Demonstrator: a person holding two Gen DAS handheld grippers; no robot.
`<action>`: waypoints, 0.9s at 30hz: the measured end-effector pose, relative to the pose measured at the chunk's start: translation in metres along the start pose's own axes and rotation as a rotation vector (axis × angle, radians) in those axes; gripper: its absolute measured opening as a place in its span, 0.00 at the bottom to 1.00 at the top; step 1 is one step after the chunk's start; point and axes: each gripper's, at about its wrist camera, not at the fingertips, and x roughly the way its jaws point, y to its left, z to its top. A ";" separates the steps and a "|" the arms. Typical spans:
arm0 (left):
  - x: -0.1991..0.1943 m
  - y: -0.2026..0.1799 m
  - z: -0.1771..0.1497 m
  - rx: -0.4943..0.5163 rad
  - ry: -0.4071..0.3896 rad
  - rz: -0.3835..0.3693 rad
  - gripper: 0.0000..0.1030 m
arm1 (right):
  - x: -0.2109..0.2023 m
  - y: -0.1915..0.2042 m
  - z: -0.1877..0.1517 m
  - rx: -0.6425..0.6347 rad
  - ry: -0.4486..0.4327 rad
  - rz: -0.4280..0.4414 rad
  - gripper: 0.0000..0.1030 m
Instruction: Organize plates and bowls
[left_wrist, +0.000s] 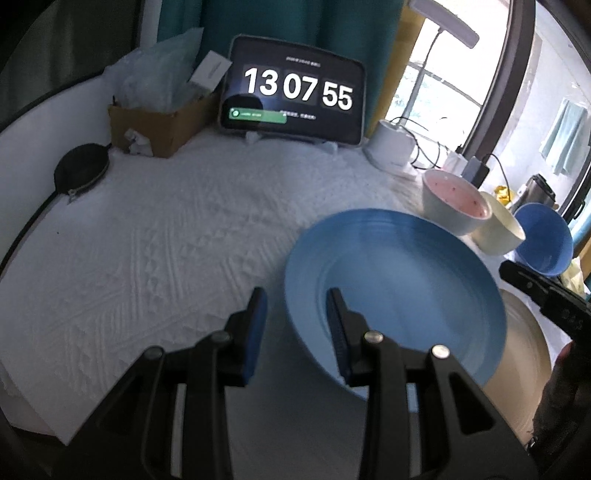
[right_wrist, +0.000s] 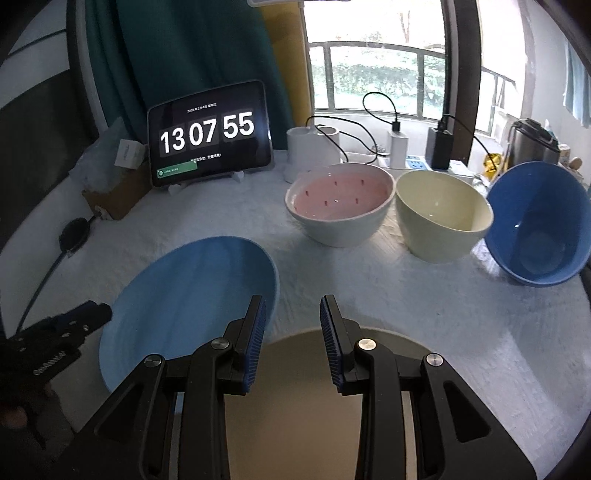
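Blue plate (right_wrist: 192, 295); beige plate (right_wrist: 295, 387); pink-speckled bowl (right_wrist: 340, 201).

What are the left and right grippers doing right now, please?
Left gripper: open, jaws astride the blue plate's rim, not gripping it.
Right gripper: open, empty, above the beige plate.

Three bowls are counted: pink bowl (right_wrist: 340, 201); cream bowl (right_wrist: 441, 218); blue bowl (right_wrist: 539, 225); two plates: blue plate (right_wrist: 192, 295); beige plate (right_wrist: 295, 373); one tablet (right_wrist: 208, 134).
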 end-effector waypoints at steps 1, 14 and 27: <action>0.003 0.000 0.001 -0.001 0.005 0.000 0.34 | 0.002 0.001 0.001 -0.002 0.004 0.003 0.32; 0.029 0.000 -0.001 -0.016 0.080 -0.029 0.44 | 0.033 0.013 0.004 -0.009 0.070 0.031 0.32; 0.032 -0.012 -0.002 0.056 0.071 -0.025 0.40 | 0.037 0.015 0.004 -0.010 0.075 0.048 0.22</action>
